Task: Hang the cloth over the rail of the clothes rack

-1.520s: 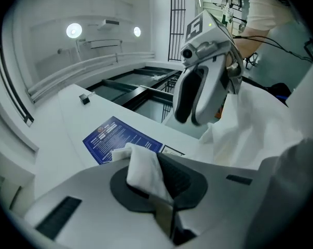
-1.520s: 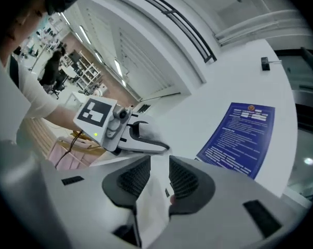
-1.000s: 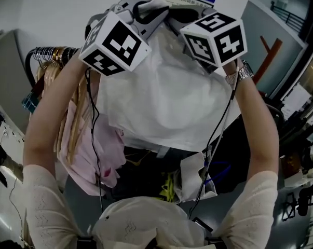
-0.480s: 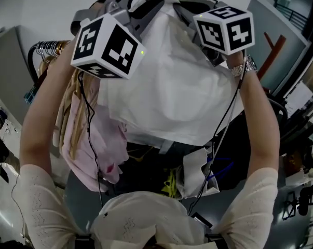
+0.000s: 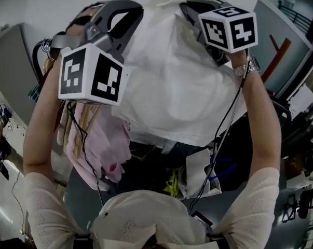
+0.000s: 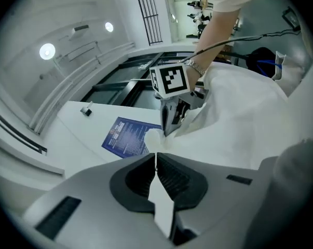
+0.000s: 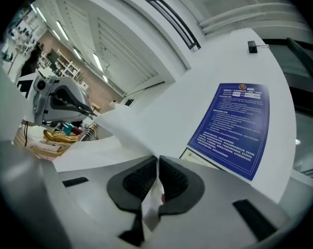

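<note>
Both grippers are raised in front of the person with the cloth (image 5: 172, 87) strung between them. The cloth is a white sheet. It hangs down from the two grips in a broad, creased sweep, and its lower edge ends above a dark clutter low in the head view.

The left gripper (image 6: 156, 158) is clamped on a fold of the cloth. Its dark ribbed pads meet with a strip of white fabric pinched between them. The right gripper (image 7: 158, 166) also grasps the cloth. Its jaws have just been closing, and a thin edge of the fabric sits between the pads and trails out below them. The person's right wrist carries a watch (image 5: 245, 69), and black cables (image 5: 218, 139) run down from the grippers along the cloth.

The clothes rack (image 5: 38, 50) stands at the left of the head view, just beside the cloth's left edge. It is already loaded: a bunch of hangers (image 7: 63, 134) crowds its end, and a pink garment (image 5: 101, 149) droops from them next to the left forearm. No view shows the cloth resting on the rail.

Under the cloth lies a dark heap with something yellow (image 5: 172, 183) and a white bag (image 5: 200, 173) in it. Whether a basket or bin holds them cannot be made out.

A blue poster (image 7: 234, 128) hangs on the white wall beyond the grippers.
</note>
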Demonstrator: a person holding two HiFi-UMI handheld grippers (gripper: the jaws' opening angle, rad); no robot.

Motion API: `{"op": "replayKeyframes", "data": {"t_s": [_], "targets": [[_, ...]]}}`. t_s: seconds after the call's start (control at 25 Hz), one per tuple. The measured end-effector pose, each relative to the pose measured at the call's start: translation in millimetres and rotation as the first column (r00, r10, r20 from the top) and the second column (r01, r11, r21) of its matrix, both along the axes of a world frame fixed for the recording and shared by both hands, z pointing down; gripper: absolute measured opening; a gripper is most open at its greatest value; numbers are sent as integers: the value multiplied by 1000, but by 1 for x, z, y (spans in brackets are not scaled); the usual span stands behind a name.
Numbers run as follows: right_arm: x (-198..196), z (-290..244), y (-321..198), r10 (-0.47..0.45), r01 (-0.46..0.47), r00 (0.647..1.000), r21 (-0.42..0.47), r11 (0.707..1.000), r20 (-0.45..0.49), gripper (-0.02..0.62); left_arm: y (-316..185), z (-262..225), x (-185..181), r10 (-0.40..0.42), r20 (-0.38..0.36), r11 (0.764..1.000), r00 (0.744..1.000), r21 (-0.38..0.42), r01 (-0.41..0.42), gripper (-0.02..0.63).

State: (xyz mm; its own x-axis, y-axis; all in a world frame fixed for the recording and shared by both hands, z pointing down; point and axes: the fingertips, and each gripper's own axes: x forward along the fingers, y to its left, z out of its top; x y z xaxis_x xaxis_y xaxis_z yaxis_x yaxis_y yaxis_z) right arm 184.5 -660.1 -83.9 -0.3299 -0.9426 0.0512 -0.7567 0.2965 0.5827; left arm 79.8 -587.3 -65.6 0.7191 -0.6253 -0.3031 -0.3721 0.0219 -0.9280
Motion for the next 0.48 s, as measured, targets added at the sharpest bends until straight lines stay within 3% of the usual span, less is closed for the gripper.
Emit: {"op": "replayKeyframes", "data": {"t_s": [0.12,0.24,0.32,0.48], "targets": [[3,1,-3,-10,10,1000,-8,1000,20,31,16,-8,-17,58,-80,998,995,-30,-61,17],[2,8,-8,-35,36,999,-39,999,31,72,23,1,-21,127,-125,972,984,-181,-149,17],[0,15,-9,-43,45,999,-66,997,32,112,22,12,-22,129,-183,955,975,-240,-172,17],[5,12,-9,-18,19,999,-52,998,35,112,17,36,-13,95,-224,957,970,-248,-151,17]]}}
